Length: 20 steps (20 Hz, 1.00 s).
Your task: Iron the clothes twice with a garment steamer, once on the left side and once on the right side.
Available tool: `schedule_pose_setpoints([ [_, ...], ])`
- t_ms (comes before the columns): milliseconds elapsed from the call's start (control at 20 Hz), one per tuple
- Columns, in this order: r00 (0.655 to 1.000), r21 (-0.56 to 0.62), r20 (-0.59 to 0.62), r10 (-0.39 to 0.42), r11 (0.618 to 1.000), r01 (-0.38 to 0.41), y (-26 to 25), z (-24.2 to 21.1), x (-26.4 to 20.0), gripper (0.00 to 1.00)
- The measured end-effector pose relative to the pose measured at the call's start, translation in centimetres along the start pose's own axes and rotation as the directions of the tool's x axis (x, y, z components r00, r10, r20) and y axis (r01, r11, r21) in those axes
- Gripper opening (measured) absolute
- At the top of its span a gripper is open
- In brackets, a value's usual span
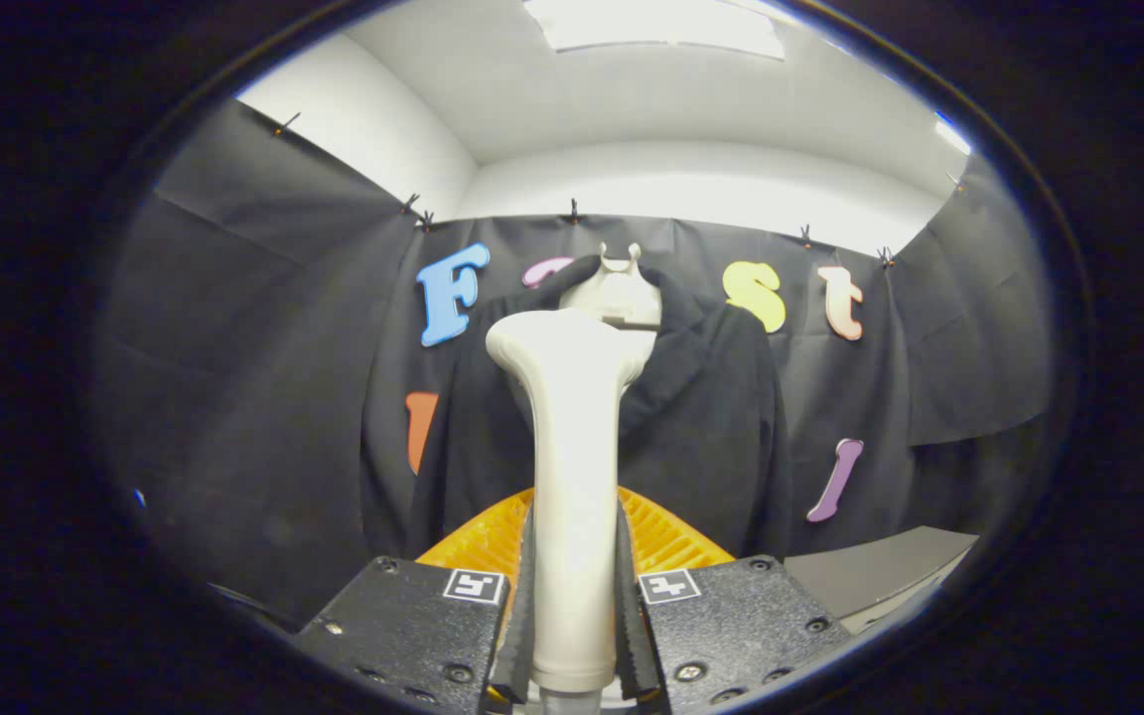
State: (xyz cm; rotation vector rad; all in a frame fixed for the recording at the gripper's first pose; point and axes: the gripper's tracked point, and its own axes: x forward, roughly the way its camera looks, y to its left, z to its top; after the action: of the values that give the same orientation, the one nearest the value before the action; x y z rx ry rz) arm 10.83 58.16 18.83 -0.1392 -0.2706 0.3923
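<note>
My gripper (574, 606) is shut on the handle of a cream-white garment steamer (572, 437), which stands upright between the fingers with its head at the top, turned toward the garment. A dark garment (701, 417) hangs on a pale hanger or bust form (620, 288) in front of the booth wall, beyond the fingers. The steamer's head sits level with the garment's upper chest, a little left of its middle; I cannot tell whether it touches the cloth. An orange ribbed object (666, 536) lies just ahead of the fingers, below the garment.
Black cloth walls close the booth on the left, back and right. A grey table surface (880, 571) runs to the right of the fingers. White ceiling with a light panel is above.
</note>
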Motion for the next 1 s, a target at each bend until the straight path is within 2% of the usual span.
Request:
schedule_pose_setpoints([
  [300, 0.988, -0.006, 0.148, 0.038, 0.999, -0.038, 2.4, 5.8, 6.3, 0.36],
  [550, 0.984, -0.018, 0.174, 0.037, 0.999, -0.034, 2.9, 7.8, 11.3, 0.36],
  [650, 0.986, -0.027, 0.16, 0.05, 0.999, -0.046, 3.6, 7.7, 12.9, 0.36],
  [1000, 0.994, -0.072, 0.075, 0.075, 0.995, -0.069, 4.0, 2.4, 14.8, 0.36],
])
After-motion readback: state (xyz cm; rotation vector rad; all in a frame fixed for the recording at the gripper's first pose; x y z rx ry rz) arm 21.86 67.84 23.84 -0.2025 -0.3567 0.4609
